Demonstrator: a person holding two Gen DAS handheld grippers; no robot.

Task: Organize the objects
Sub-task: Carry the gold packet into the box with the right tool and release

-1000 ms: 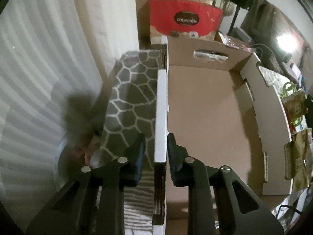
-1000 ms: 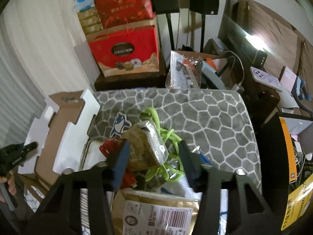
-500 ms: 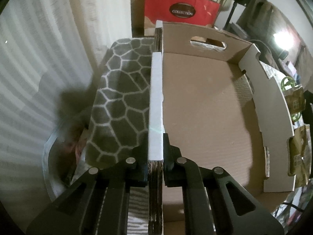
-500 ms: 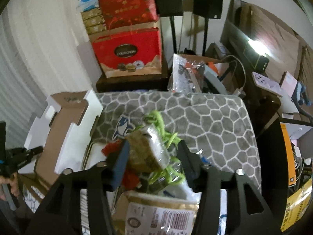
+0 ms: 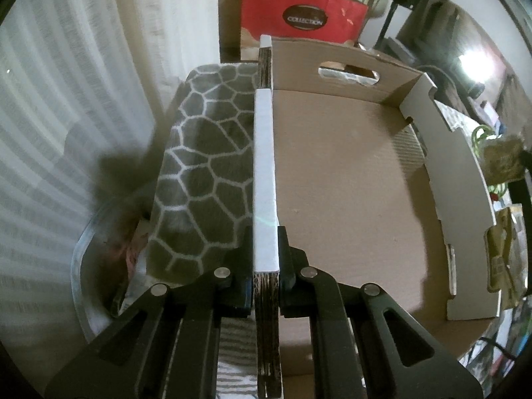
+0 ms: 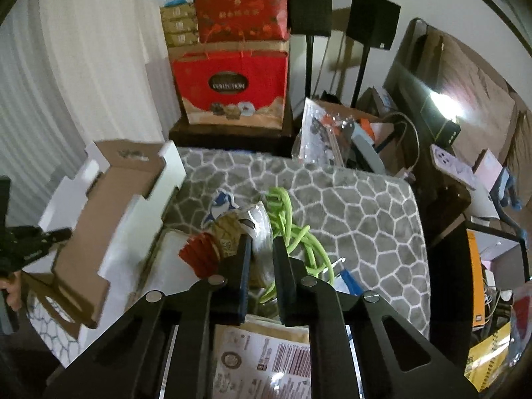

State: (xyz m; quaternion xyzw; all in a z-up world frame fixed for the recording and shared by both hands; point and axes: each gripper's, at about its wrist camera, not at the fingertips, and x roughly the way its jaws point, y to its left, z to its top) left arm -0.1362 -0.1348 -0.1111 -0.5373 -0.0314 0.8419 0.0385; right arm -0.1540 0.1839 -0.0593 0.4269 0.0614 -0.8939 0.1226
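The left gripper (image 5: 266, 259) is pressed together on the near side wall of the cardboard box (image 5: 349, 193), its pads clamping the white-topped edge from both sides. The box sits tilted on the grey patterned blanket (image 6: 349, 206), open side up and with nothing in it; in the right wrist view it appears at the left of the pile, with the left gripper at its lower corner.

The right gripper (image 6: 261, 259) has just been closing, and its jaws now pinch a small packet (image 6: 256, 229) with a clear wrapper, brown at its left end. The packet lies in a heap on the blanket, just beside a green cord (image 6: 292, 232) and a red item (image 6: 199, 254), with a larger brown printed pouch (image 6: 266, 355) below the fingers. Whether the cord is caught in the grip cannot be told.

Judgement: the step in hand is the pick-up of the first item, with the box steadied as the receiving container. Loading has not begun.

The next move calls for lifting the packet clear of the cord, carrying it left over the box wall and releasing it inside, while the left grip keeps the box from tipping.
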